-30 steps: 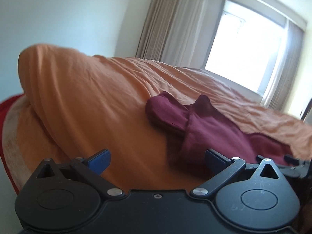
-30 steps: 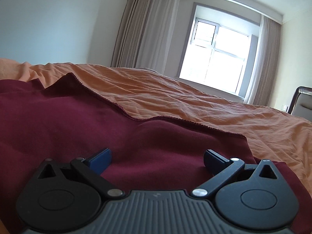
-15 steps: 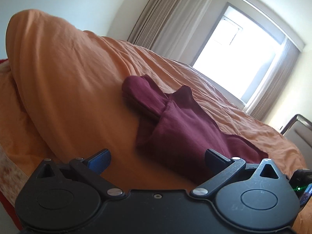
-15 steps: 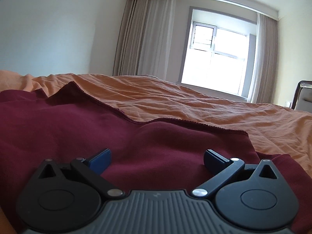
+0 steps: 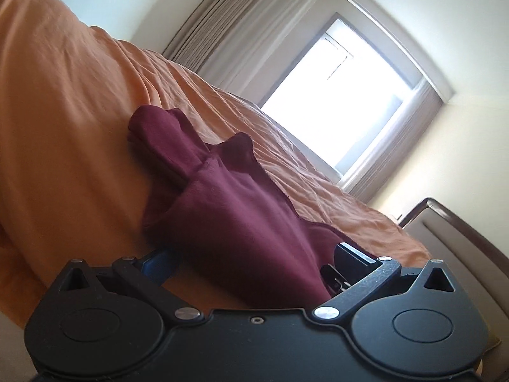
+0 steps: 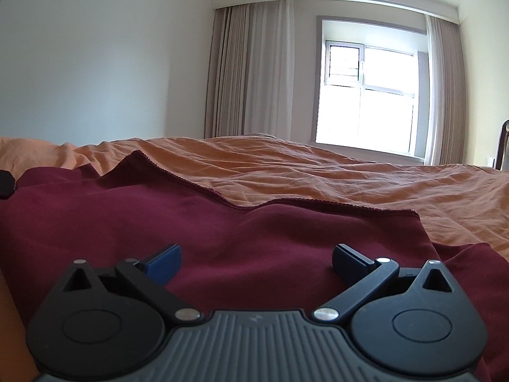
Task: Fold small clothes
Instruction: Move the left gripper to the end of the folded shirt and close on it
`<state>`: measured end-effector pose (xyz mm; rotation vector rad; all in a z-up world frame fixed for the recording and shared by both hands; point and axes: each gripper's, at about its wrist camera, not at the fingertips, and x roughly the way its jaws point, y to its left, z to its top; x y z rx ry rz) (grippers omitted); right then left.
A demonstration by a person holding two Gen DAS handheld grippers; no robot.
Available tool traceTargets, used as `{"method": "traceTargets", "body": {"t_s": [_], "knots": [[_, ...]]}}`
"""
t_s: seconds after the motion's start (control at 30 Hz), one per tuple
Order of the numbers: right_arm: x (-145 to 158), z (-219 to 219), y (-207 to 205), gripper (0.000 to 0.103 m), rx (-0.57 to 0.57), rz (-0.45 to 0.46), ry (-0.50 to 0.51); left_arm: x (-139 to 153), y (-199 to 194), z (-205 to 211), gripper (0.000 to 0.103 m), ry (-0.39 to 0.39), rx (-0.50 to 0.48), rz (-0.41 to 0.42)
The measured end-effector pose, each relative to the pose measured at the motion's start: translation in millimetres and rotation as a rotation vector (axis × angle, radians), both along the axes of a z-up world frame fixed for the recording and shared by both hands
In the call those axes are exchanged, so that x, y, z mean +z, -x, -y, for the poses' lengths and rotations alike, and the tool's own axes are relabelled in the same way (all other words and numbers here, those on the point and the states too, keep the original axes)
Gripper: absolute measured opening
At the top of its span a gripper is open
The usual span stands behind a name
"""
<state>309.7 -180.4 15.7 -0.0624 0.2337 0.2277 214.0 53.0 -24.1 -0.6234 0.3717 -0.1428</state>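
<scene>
A dark red garment (image 5: 229,210) lies spread on the orange bedsheet (image 5: 70,133), one sleeve stretched toward the far left. My left gripper (image 5: 254,261) is open, low over the garment's near edge, and the cloth lies between its fingers. In the right wrist view the same garment (image 6: 191,222) fills the foreground, its hemmed edge running across the sheet (image 6: 350,178). My right gripper (image 6: 256,259) is open and sits low over the cloth, holding nothing.
A window (image 6: 369,95) with pale curtains (image 6: 248,73) stands behind the bed. A padded headboard or chair (image 5: 455,242) is at the right. The tip of the other gripper (image 5: 337,281) shows by my left gripper's right finger.
My left gripper has tilted and moved closer to the garment, whose near edge now lies between its fingers. My right gripper has risen slightly and stays open.
</scene>
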Motion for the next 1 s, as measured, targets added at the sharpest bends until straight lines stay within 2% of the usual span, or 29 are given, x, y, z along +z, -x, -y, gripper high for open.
{"method": "traceTargets", "body": {"t_s": [0.3,0.67,0.87,1.0], "knots": [[-0.6,-2.4,1.0,0.103,-0.014,0.002,0.008,-1.9,-14.2,-5.7,0.102,0.111,0.089,-0.048],[-1.1,-2.8,2.1,0.103,-0.016,0.009,0.016,-1.1,-16.6,-5.0,0.102,0.093,0.092,-0.057],[8.7,-4.9,28.6,0.103,0.083,0.089,0.011,1.6,-17.9,-11.2,0.102,0.104,0.082,-0.056],[9.4,-24.6,38.3,0.103,0.014,0.079,0.107,6.7,-19.0,-29.6,0.091,0.182,0.089,-0.024]]}}
